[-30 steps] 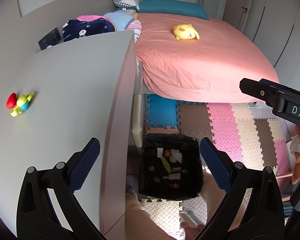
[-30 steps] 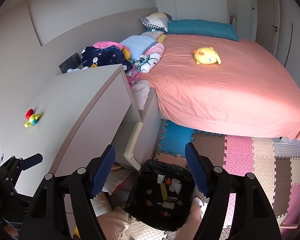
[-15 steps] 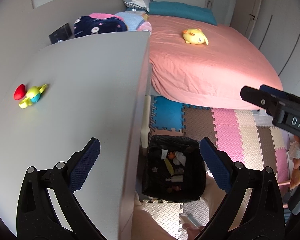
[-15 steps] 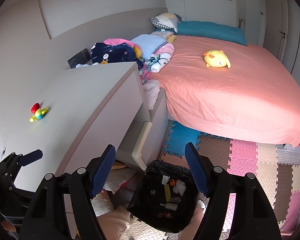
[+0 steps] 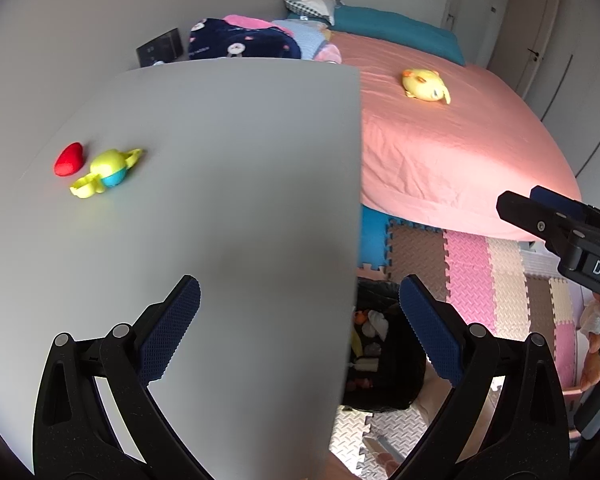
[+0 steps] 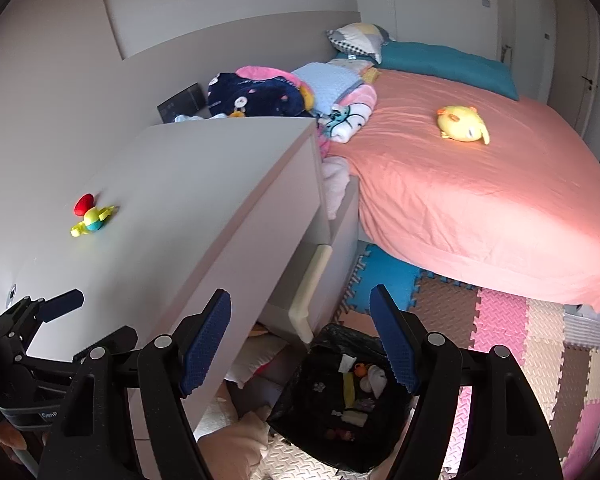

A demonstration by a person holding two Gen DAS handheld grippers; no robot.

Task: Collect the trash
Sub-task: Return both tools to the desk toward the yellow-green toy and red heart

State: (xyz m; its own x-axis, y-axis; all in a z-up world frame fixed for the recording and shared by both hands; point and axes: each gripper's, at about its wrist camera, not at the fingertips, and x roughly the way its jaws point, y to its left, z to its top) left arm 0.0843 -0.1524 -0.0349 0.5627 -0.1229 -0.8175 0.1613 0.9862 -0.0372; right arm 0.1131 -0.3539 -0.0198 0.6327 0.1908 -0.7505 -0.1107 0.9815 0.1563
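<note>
A black trash bin lined with a black bag stands on the floor mats below both grippers, holding several bits of trash; it also shows in the left wrist view, partly hidden by the dresser edge. My left gripper is open and empty, above the grey dresser top. My right gripper is open and empty, above the bin and dresser front. A red piece and a yellow-green toy lie on the dresser top at left, seen also in the right wrist view.
A pink bed with a yellow plush fills the right. Folded clothes and blankets are piled beyond the dresser. A lower drawer stands open. Coloured foam mats cover the floor.
Both grippers have risen and shifted left; the dresser top now fills more of the left wrist view and hides part of the bin. Both stay open and empty.
</note>
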